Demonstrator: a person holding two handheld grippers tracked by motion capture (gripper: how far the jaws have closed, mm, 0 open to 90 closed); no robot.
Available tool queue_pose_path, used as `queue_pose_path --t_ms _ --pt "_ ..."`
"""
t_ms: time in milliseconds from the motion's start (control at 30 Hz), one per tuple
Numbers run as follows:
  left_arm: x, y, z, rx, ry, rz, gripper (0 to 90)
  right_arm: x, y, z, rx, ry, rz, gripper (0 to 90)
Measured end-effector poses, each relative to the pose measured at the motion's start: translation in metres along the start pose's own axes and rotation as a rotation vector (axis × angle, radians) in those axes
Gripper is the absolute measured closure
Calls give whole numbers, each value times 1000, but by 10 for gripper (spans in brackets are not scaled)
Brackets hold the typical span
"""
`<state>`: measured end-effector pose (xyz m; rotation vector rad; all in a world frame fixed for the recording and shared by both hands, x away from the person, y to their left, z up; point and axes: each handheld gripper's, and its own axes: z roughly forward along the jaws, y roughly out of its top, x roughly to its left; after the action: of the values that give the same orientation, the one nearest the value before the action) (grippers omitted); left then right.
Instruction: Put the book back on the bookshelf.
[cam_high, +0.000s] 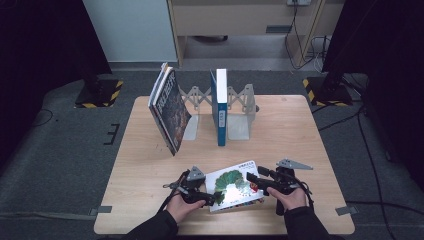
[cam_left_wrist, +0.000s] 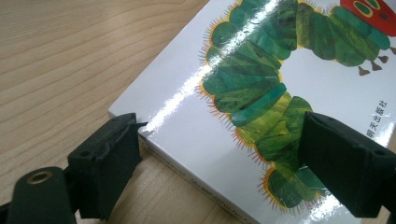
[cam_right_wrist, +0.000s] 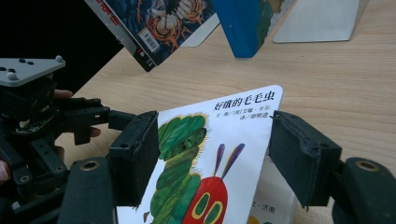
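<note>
Book (cam_high: 234, 186) lies at 6 o'clock on the surface (cam_high: 300, 130). Left gripper (cam_high: 207, 197) jaws spread around its corner; right gripper (cam_high: 256, 182) jaws spread astride its cover, not pinching. Lift not begun; rack (cam_high: 240, 107) at 12 o'clock awaits.

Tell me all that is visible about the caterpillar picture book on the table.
The caterpillar book is a thin hardcover with a glossy white cover showing a green caterpillar with a red head and printed Chinese characters. It lies near the table's front edge, its cover lifted slightly. The left gripper and right gripper straddle its opposite ends, jaws open.
</note>
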<state>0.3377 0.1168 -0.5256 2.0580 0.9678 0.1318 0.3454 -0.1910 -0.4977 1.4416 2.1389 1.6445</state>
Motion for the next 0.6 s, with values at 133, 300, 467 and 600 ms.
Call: queue_pose_path --t_ms 133,300,467,600 --pt "0 0 0 -4 -3 -5 107 1 0 -1 -17 10 12 337" --pt "1 -1 0 -11 -11 -5 98 2 -1 -3 -15 20 36 344" --pt "2 -2 1 -11 -12 -7 89 1 -4 -3 7 22 43 348" --pt "2 -2 1 -10 -13 -9 86 0 -6 -2 18 13 41 345"
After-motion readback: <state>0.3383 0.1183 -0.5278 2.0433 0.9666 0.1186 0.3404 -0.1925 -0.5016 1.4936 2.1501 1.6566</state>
